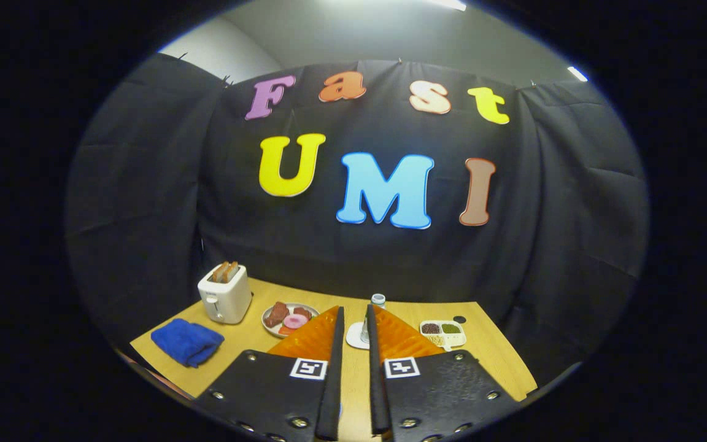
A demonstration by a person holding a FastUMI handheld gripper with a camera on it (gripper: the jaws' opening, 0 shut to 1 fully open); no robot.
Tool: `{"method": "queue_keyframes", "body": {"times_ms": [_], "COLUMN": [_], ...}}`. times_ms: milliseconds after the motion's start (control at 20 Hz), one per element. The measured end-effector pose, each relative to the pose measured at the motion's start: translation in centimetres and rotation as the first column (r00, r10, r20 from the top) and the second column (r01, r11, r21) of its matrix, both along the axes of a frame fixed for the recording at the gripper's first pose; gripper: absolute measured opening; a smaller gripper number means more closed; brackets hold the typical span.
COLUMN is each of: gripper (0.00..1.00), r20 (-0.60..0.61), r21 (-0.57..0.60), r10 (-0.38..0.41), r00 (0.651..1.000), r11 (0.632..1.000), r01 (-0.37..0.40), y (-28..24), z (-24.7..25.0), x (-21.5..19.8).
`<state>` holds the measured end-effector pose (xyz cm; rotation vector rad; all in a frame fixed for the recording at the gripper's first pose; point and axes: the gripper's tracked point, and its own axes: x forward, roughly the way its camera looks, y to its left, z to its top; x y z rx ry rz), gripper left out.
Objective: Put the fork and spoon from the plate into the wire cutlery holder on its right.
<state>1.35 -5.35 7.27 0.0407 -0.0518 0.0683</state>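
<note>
My gripper (352, 316) is held above the near part of the wooden table (501, 353). Its fingers (336, 344) stand a narrow gap apart, open, with nothing between them. Through that gap, just ahead of the tips, I see part of a small white plate (355, 337) with a slim metal piece (364, 330) rising from it. The fingers hide the rest of it, so I cannot tell whether this is cutlery or the wire holder. A small clear jar with a pale lid (378, 300) stands beyond it near the back edge.
A white toaster (224, 294) holding toast stands at the back left. Beside it is a plate of toy food (289, 318), with a folded blue cloth (186, 341) nearer to me. Right of the fingers sits a white divided tray (444, 333) of grains.
</note>
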Motion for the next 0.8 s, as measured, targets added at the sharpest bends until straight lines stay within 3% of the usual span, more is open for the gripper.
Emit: {"method": "queue_keyframes", "body": {"times_ms": [100,150,200,300,350,450,800], "gripper": [0.42,0.42,0.48,0.89,0.98,0.99,0.99], "r20": [0.032,0.048,0.058,0.096,0.136,0.199,0.179], "r21": [0.004,-0.005,-0.011,0.012,0.042,0.044,0.005], "r10": [0.020,0.024,0.004,-0.123,-0.161,-0.127,0.051], "r00": [0.999,0.999,0.998,0.988,0.978,0.972,0.983], "r11": [1.000,1.000,1.000,0.992,0.987,0.992,0.999], "r01": [-0.020,-0.024,-0.004,0.123,0.157,0.121,-0.052], "y": [1.7,2.5,2.6,1.7,1.7,4.6,11.4], "z": [0.6,0.7,1.0,1.1,1.3,1.8,-0.8], "x": [-1.0,-1.2,-1.7,-1.4,-1.4,-1.3,-1.3]}}
